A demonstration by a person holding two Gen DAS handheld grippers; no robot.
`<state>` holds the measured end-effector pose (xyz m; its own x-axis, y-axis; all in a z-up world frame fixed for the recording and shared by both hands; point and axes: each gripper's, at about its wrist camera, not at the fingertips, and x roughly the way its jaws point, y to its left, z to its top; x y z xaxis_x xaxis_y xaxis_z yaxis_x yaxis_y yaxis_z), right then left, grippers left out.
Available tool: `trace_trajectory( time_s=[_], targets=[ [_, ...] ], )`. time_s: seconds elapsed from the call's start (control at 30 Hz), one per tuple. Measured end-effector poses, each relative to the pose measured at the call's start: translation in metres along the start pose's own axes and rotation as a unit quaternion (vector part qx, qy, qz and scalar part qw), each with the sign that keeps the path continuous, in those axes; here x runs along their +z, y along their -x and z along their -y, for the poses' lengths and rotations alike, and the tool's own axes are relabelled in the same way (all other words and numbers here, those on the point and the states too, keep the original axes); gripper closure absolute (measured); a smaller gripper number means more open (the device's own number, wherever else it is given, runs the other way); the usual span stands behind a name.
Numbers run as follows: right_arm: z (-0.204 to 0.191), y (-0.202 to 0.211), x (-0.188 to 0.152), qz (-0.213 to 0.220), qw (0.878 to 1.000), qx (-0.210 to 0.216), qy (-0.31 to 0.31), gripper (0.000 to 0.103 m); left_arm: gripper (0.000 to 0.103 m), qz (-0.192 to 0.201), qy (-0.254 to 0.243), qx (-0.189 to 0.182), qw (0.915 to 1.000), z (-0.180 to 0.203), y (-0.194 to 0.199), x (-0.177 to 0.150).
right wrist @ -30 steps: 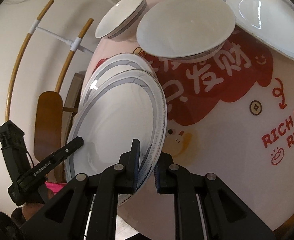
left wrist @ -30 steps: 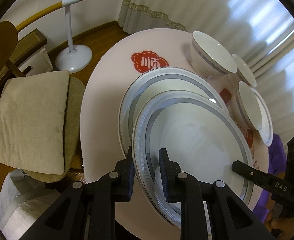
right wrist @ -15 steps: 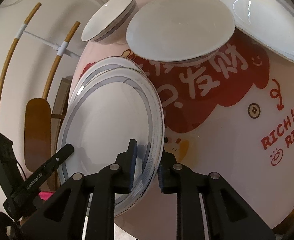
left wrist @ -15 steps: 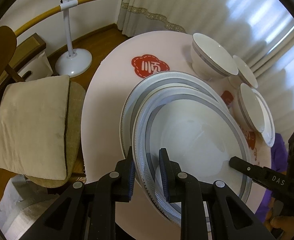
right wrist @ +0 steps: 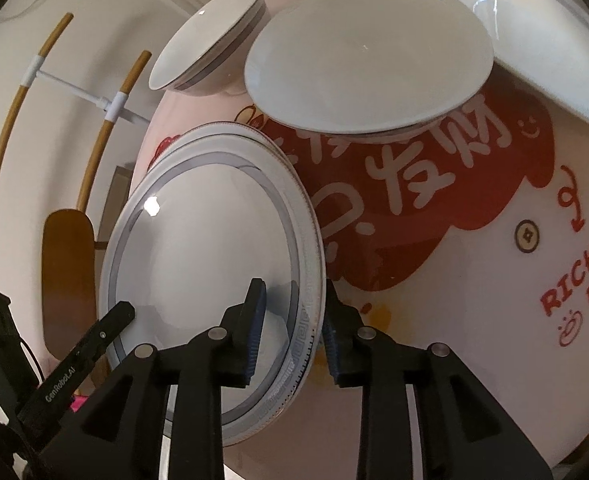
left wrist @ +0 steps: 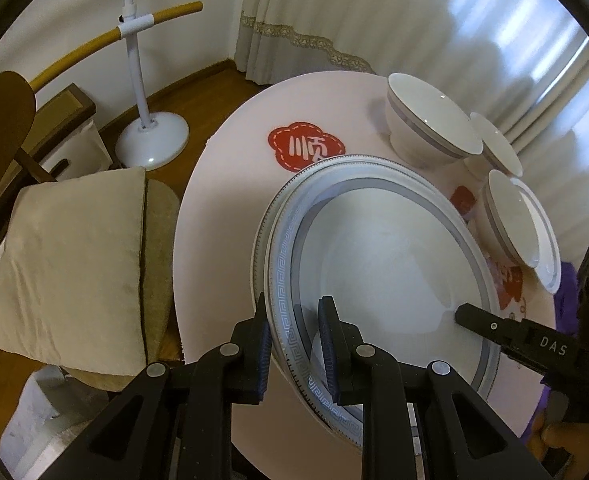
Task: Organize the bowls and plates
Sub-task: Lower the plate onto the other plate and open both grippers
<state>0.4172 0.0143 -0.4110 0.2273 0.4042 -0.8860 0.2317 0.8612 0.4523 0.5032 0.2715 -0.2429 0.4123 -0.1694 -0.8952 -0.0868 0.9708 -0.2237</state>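
A large white plate with a grey band (left wrist: 378, 264) lies on a second matching plate (left wrist: 263, 224) on the round pink table (left wrist: 222, 200). My left gripper (left wrist: 294, 336) straddles the top plate's near rim with its jaws slightly apart. My right gripper (right wrist: 290, 316) straddles the opposite rim of the same plate (right wrist: 202, 240), its jaws spread wider than the rim. Three white bowls (left wrist: 430, 120) (left wrist: 494, 144) (left wrist: 510, 220) stand at the table's far right; the last sits on a smaller plate (left wrist: 548, 256).
A cushioned wooden chair (left wrist: 70, 248) stands left of the table. A white floor stand (left wrist: 150, 136) with curved wooden arms is behind it. Curtains (left wrist: 374, 12) hang beyond the table. The tablecloth carries red print (right wrist: 434, 160).
The top plate has come down and slid over the lower plate until the two nearly line up. My right gripper's jaws have spread apart from the rim; the left ones look slightly wider too.
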Motion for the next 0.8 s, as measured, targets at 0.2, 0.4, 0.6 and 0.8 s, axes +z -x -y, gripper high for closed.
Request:
trace_trajectory(
  time_s=[0.2, 0.4, 0.6, 0.8],
  targets=[
    [0.001, -0.005, 0.0, 0.007, 1.0, 0.016, 0.004, 0.077, 0.084, 0.005, -0.013, 0.008, 0.9999, 0.003, -0.002, 0.002],
    [0.005, -0.008, 0.001, 0.011, 0.999, 0.041, 0.009, 0.079, 0.084, 0.004, -0.025, 0.007, 0.9997, 0.002, -0.004, 0.005],
    [0.01, -0.01, 0.0, 0.015, 0.998, 0.067, 0.018, 0.081, 0.081, 0.001, -0.028, 0.007, 0.9996, 0.001, -0.005, 0.006],
    [0.027, -0.004, -0.003, 0.017, 0.996, 0.088, 0.021, 0.085, 0.074, -0.011, -0.023, 0.013, 0.9996, -0.002, -0.004, 0.006]
  ],
)
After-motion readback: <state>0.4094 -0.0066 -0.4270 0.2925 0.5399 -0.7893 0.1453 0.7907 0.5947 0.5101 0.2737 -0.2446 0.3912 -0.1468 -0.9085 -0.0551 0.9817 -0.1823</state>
